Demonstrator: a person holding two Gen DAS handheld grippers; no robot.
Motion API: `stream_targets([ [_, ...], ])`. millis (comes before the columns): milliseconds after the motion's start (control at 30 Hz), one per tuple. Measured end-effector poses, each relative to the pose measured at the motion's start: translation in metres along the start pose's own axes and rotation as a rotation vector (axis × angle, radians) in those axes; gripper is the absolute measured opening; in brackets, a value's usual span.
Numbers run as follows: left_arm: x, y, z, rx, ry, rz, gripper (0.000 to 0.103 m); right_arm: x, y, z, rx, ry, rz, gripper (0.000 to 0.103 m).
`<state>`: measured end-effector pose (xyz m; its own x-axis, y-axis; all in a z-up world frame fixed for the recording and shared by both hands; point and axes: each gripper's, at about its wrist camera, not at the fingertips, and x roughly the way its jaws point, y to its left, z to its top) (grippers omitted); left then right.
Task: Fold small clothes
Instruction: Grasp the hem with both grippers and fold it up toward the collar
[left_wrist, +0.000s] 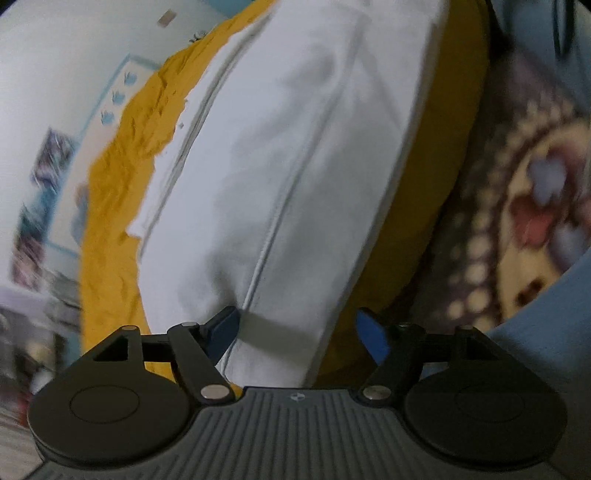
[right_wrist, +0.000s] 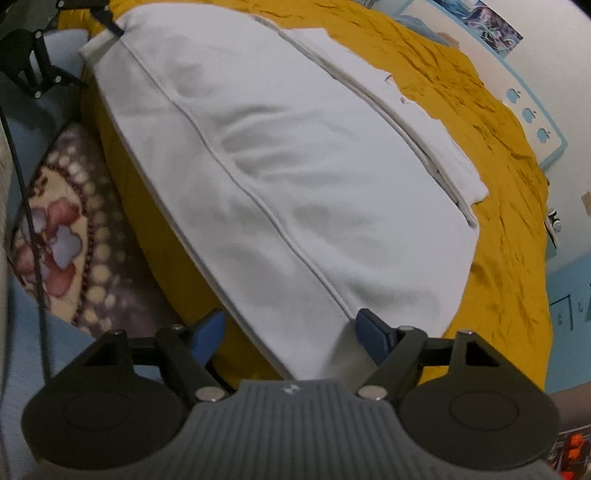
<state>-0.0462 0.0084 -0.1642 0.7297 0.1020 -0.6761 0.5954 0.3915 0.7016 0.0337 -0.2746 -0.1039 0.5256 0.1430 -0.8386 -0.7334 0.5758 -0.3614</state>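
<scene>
A: Where is the white garment (left_wrist: 280, 177) seen?

B: It is laid flat on the mustard-yellow cover (left_wrist: 122, 206), with long stitched seams running its length. A narrower folded strip of white cloth is seen along its far edge in the right wrist view, partly under it.

A: How are the left tongs (left_wrist: 297, 334) held?

B: They are spread wide. One blue fingertip (left_wrist: 225, 334) is set at the garment's near end, by a seam; the other is seen past its edge, over the yellow cover. The near end lies between them, but no pressing by the pads is shown.

A: And the right tongs (right_wrist: 291, 338)?

B: They are also spread wide, at the opposite end of the garment. One fingertip (right_wrist: 371, 338) is seen at the end of a seam, the other over the yellow cover. Nothing is clamped.

A: What else is shown?

B: A patterned blanket (right_wrist: 70, 225) is seen beside the yellow cover, and a pale wall (left_wrist: 55, 74) with blue stickers beyond.
</scene>
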Motion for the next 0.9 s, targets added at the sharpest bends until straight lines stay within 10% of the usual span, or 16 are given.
stream_targets([
  [167, 0.008, -0.018, 0.001, 0.052, 0.012, 0.107, 0.063, 0.009, 0.010, -0.003, -0.087, 0.000, -0.045, 0.073],
  [333, -0.021, 0.019, 0.002, -0.136, -0.041, 0.007, 0.012, 0.004, 0.015, -0.008, -0.171, -0.002, -0.086, 0.059],
  [567, -0.055, 0.057, 0.012, -0.274, -0.126, 0.017, 0.007, -0.015, 0.010, -0.007, -0.198, -0.014, -0.066, 0.003],
  [900, -0.069, 0.137, 0.033, -0.448, -0.208, 0.101, 0.007, -0.086, -0.047, 0.033, -0.052, -0.199, -0.211, 0.000],
])
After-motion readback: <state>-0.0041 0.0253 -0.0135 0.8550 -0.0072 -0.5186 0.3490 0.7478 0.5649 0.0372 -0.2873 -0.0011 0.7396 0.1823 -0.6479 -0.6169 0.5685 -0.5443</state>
